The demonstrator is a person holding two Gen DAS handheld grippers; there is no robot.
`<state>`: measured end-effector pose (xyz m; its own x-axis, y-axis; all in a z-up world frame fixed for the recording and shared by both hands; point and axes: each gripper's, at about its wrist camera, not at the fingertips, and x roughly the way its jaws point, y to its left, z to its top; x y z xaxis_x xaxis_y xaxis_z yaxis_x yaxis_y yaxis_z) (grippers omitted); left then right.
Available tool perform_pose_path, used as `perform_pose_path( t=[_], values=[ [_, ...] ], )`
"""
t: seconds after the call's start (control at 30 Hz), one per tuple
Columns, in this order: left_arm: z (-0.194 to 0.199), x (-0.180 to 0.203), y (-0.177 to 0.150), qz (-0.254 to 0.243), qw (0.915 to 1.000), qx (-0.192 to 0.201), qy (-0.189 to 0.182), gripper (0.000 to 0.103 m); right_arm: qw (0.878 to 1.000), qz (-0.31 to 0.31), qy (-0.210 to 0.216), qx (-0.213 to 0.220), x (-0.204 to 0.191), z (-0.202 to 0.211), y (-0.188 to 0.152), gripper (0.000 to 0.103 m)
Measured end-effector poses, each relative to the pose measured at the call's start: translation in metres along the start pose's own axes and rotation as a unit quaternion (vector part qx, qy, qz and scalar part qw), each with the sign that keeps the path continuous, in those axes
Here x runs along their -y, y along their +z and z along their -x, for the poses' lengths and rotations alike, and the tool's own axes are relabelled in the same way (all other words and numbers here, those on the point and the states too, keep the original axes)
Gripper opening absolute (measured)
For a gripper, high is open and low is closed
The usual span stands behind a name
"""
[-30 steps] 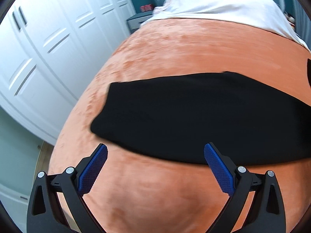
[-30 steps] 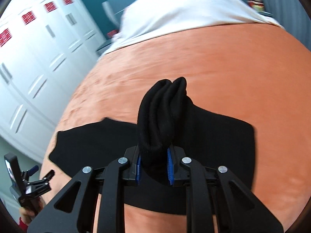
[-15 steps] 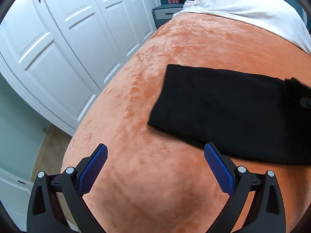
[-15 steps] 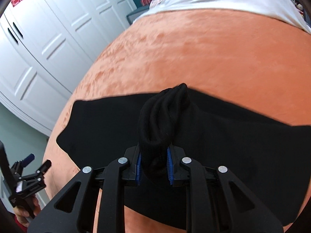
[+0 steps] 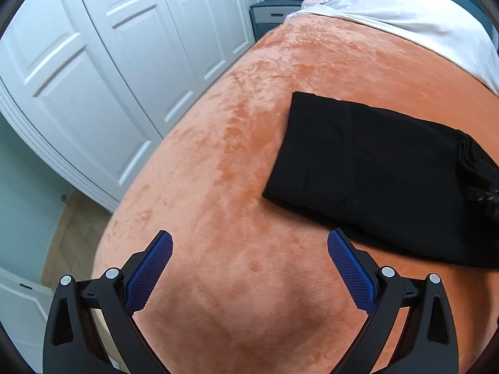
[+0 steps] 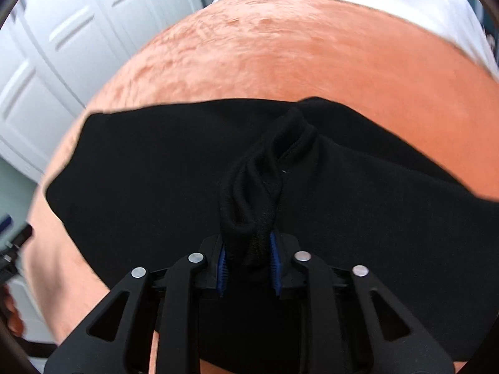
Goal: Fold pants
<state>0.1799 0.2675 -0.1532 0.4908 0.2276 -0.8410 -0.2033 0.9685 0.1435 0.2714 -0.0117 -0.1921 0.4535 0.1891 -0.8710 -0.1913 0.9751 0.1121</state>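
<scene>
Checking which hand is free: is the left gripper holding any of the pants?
No: the left gripper stands wide open over the bare orange blanket, beside the black pants.

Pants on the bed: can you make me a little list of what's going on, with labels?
pants: black, lying folded on the orange blanket
blanket: orange, covers the bed
right gripper: a bunch of the pants sits between its blue pads; its jaws have just been opening
left gripper: open, nothing in it, over bare blanket beside the pants
cupboard doors: white, next to the bed
white sheet: at the far end of the bed
</scene>
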Motion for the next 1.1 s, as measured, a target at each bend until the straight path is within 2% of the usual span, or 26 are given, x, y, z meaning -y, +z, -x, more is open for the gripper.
perform_pose_path(
  t=[0.03,0.07,0.1,0.17,0.27,0.37,0.4,0.5,0.63,0.67,0.7,0.73,0.83,0.9,0.97,1.1],
  values=[
    [-0.001,-0.001,0.000,0.005,1.0000,-0.002,-0.005,0.098,1.000,0.023,-0.011,-0.001,-0.008,-0.003,0.000,0.041],
    [-0.003,-0.002,0.000,0.012,0.9998,-0.005,-0.014,0.098,0.998,0.054,-0.022,-0.004,-0.020,-0.006,-0.003,0.057],
    [-0.004,-0.004,0.001,0.020,0.9995,-0.011,-0.022,0.098,0.996,0.079,-0.036,-0.003,-0.031,-0.007,-0.005,0.067],
    [-0.005,-0.010,0.001,0.035,0.9988,-0.019,-0.028,0.098,0.992,0.110,-0.068,0.005,-0.050,-0.003,-0.008,0.065],
    [-0.003,-0.021,-0.001,0.044,0.9986,-0.017,-0.022,0.098,0.995,0.085,-0.039,0.040,-0.049,0.026,-0.008,0.066],
    [-0.002,-0.030,-0.003,0.050,0.9984,-0.017,-0.023,0.098,0.996,0.048,-0.044,0.068,-0.021,0.058,-0.019,0.081],
    [-0.004,-0.031,-0.003,0.053,0.9980,-0.020,-0.026,0.098,0.996,0.039,-0.040,0.070,-0.012,0.064,-0.024,0.081],
    [-0.013,-0.027,-0.005,0.067,0.9955,-0.036,-0.056,0.098,0.998,0.009,-0.016,0.052,0.010,0.068,-0.038,0.081],
    [-0.020,-0.017,-0.004,0.102,0.9885,-0.051,-0.099,0.098,0.999,0.030,-0.008,0.037,-0.002,0.053,-0.033,0.080],
    [-0.021,-0.015,-0.003,0.106,0.9869,-0.054,-0.109,0.098,0.998,0.044,-0.006,0.034,-0.011,0.044,-0.028,0.070],
    [-0.023,-0.012,-0.001,0.110,0.9853,-0.059,-0.117,0.098,0.998,0.056,-0.011,0.024,-0.017,0.035,-0.027,0.052],
    [-0.026,-0.009,0.001,0.115,0.9840,-0.066,-0.119,0.098,0.998,0.065,-0.021,0.006,-0.023,0.019,-0.024,0.049],
    [-0.037,-0.005,0.009,0.142,0.9786,-0.077,-0.128,0.098,0.997,0.066,-0.038,0.011,-0.029,0.006,-0.022,0.048],
    [-0.044,-0.003,0.014,0.156,0.9762,-0.081,-0.126,0.098,0.996,0.075,-0.052,0.016,-0.033,0.006,-0.017,0.032],
    [-0.051,0.001,0.018,0.161,0.9762,-0.083,-0.119,0.098,0.995,0.078,-0.052,0.017,-0.035,0.007,-0.013,0.022],
    [-0.064,0.007,0.023,0.162,0.9751,-0.091,-0.120,0.098,0.994,0.094,-0.045,0.016,-0.040,0.012,-0.016,0.021]
  ],
)
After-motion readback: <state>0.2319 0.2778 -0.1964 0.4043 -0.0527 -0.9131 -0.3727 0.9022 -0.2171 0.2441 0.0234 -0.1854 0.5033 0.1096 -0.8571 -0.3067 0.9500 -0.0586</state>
